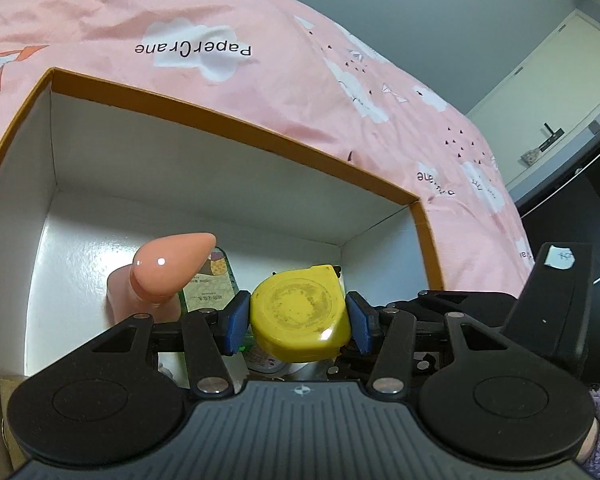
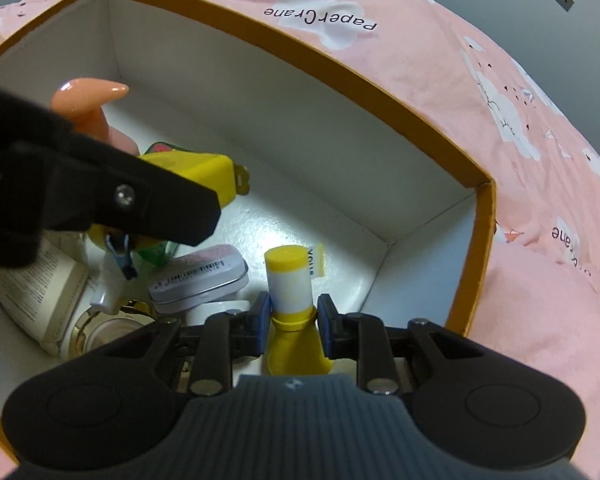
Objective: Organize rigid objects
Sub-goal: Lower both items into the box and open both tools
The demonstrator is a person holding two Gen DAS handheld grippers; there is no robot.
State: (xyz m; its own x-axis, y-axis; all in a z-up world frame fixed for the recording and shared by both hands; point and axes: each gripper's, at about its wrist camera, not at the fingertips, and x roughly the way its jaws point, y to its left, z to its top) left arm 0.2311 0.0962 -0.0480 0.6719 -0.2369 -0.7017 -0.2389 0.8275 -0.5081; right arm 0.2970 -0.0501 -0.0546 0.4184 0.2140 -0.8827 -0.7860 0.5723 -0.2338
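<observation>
Left claw (image 1: 298, 322) grips a yellow tape measure (image 1: 300, 316), hiding items beneath; right claw (image 2: 292, 314) clamps a yellow-capped tube (image 2: 290, 280).

Your yellow tape measure (image 1: 300, 314) has a round, worn face and hangs flat-side toward you above the white interior of the orange-rimmed box (image 1: 228, 120). Your yellow-and-white bottle (image 2: 290, 280), yellow cap pointing away, tilts low over the box floor. In the box lie a peach pointed bottle (image 1: 168, 276), a flat tin (image 2: 200, 276) and a gold-rimmed jar (image 2: 112, 324).
</observation>
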